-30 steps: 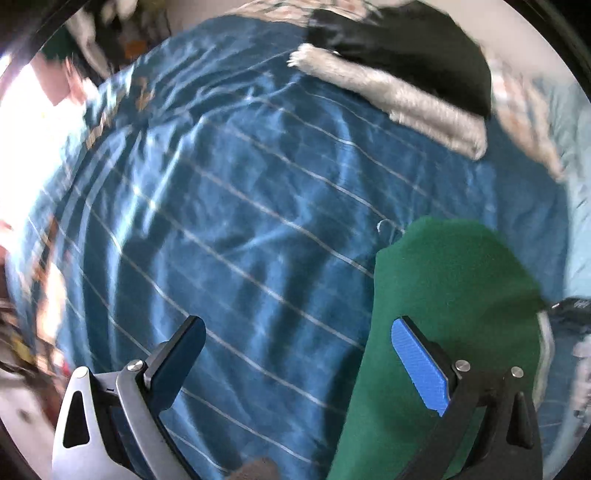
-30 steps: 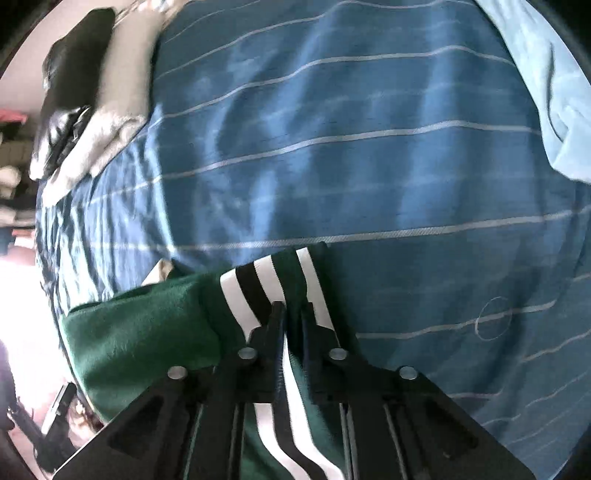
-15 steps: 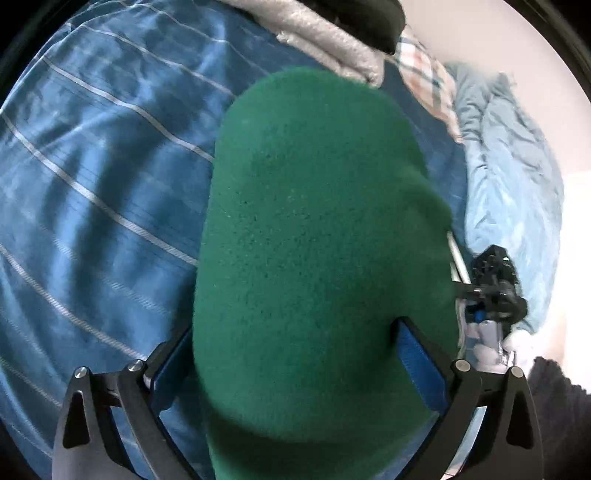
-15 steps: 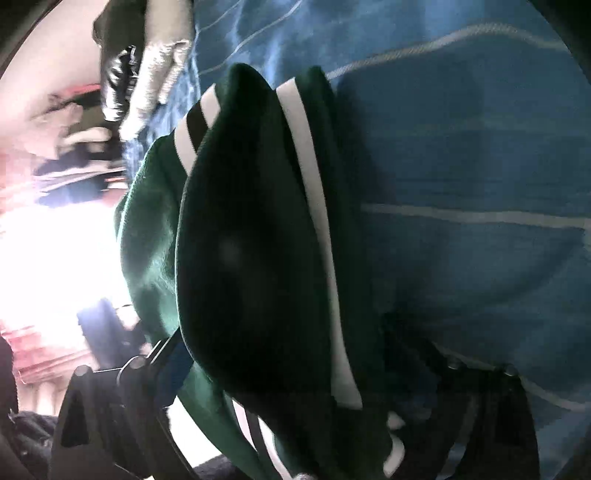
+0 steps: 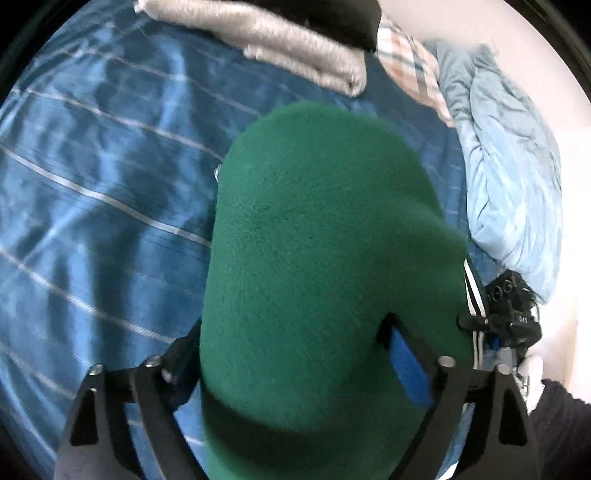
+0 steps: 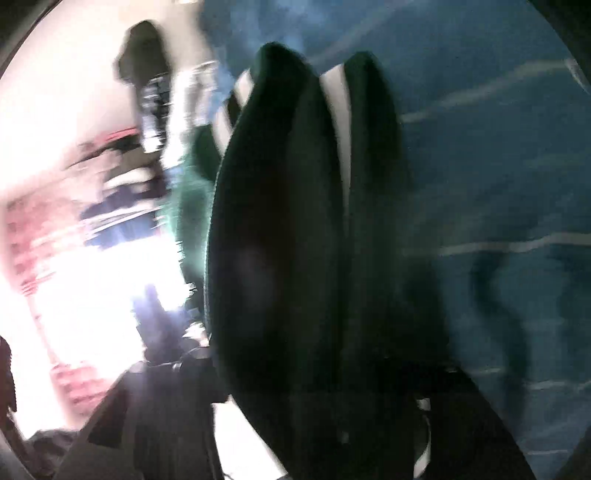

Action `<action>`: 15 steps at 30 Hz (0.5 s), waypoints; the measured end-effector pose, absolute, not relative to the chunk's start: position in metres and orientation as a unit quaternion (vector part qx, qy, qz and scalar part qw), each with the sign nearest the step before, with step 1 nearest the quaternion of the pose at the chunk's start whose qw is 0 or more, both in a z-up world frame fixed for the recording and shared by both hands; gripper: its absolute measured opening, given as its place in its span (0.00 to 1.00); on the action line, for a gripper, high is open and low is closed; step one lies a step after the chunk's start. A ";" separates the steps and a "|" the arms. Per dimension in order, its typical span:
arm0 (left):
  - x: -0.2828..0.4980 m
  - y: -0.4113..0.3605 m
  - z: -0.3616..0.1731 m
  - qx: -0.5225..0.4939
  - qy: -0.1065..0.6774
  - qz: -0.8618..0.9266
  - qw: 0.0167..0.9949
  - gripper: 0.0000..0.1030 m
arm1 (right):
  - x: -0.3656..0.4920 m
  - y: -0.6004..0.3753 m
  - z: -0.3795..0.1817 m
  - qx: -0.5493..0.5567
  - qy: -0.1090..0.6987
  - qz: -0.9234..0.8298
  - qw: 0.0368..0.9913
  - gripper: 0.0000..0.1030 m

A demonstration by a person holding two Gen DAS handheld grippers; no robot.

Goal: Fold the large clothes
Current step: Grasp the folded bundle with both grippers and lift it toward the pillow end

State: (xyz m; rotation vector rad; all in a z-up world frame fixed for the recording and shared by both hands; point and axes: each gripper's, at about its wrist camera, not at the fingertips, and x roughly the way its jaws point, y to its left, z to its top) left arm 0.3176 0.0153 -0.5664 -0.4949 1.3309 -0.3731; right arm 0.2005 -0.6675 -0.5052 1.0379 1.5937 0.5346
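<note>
Green fleece, folded into a thick bundle, is filling the middle of my left wrist view: the green garment (image 5: 325,258) is lying on the blue striped bedspread (image 5: 92,206), and I am seeing my left gripper (image 5: 295,343) straddling it, fingers spread wide on either side and closing in, with the fabric bulging between them; I cannot tell whether the pads are pressing on it. At the right edge of that bundle the white stripes (image 5: 471,284) of the garment are showing, and just beyond them my right gripper (image 5: 509,317) is coming in from the side. Through the right wrist view, which is dark and blurred, the same garment (image 6: 303,221) is sitting between the right fingers, which are also standing wide and closing; contact I cannot judge there either. Farther out, a grey folded cloth (image 5: 280,40) and a black item (image 5: 332,18) are lying at the head of the bed, with a crumpled light-blue duvet (image 5: 513,177) alongside.
</note>
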 end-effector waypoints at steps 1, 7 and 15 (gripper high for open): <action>0.320 0.016 -0.570 -0.240 0.609 -0.178 0.735 0.89 | 0.199 -0.665 -0.511 0.432 0.676 0.220 0.555 0.86; 0.321 0.012 -0.560 -0.249 0.587 -0.171 0.751 0.83 | 0.197 -0.646 -0.508 0.436 0.657 0.249 0.562 0.53; 0.326 0.040 -0.524 -0.257 0.569 -0.199 0.756 0.74 | 0.184 -0.633 -0.447 0.451 0.641 0.221 0.581 0.36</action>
